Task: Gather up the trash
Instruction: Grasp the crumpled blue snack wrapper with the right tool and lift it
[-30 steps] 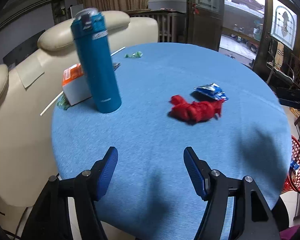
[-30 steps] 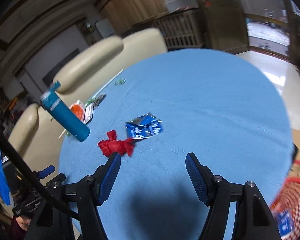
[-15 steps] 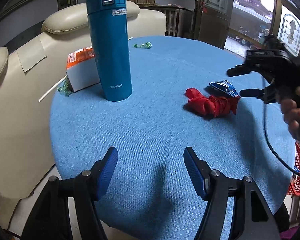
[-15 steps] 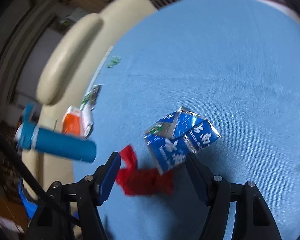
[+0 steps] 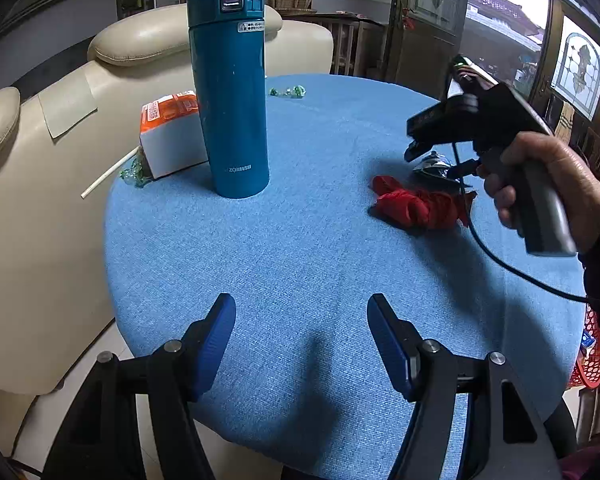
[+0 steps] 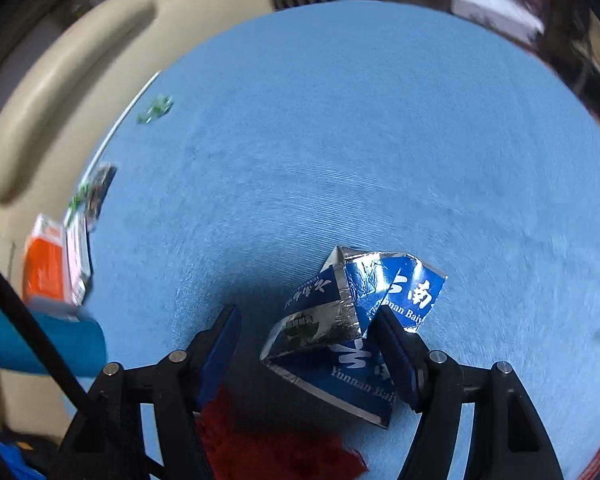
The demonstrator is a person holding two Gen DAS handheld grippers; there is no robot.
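Right wrist view: my right gripper (image 6: 306,344), jaws apart, straddles the blue foil wrapper (image 6: 356,320); next I close. Left gripper (image 5: 300,344) hovers, jaws apart.

The teal bottle (image 5: 231,92) carries the brand "ZOJIRUSHI" in small white letters near its base, facing the left wrist camera. A small white label sits just below the bottle's lid; its print is too small to read. The crumpled blue foil wrapper (image 6: 356,320), to the right of the bottle, reads "Yunnan Bai" twice in white, each cut off at a fold or edge, beside large white Chinese characters. The orange-and-white box (image 5: 171,134) behind the bottle bears print that cannot be read.
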